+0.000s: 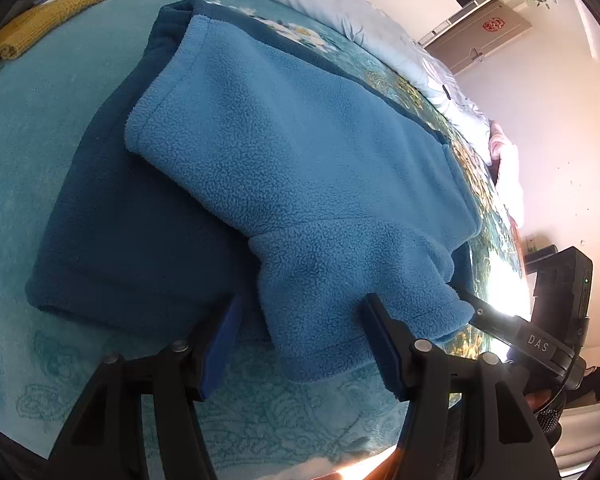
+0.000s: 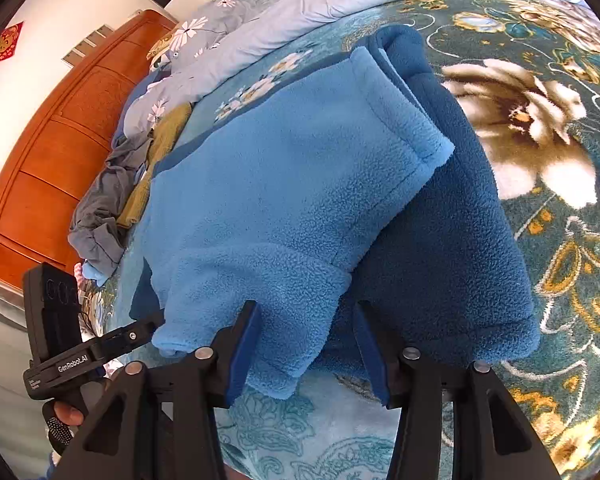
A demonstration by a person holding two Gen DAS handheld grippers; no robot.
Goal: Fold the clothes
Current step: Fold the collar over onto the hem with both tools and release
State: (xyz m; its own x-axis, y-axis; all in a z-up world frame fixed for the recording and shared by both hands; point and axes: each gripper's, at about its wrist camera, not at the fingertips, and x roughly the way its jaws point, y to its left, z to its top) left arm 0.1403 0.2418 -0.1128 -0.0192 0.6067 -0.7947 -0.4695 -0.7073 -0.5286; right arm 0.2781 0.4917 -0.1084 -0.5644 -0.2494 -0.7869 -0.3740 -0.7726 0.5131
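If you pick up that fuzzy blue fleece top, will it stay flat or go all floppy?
Probably floppy: the two-tone blue fleece top is soft, and its light blue sleeve already drapes over the darker part. It likely would not slip, since the nap looks fuzzy. Lifted by one edge, the folds would probably fall open.

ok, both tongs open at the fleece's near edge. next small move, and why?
Probably close the right tongs on the light-blue sleeve cuff that lies between the pads. Both tongs, the left tongs too, are open and hold nothing, and the fleece top lies part-folded on the teal bedspread.
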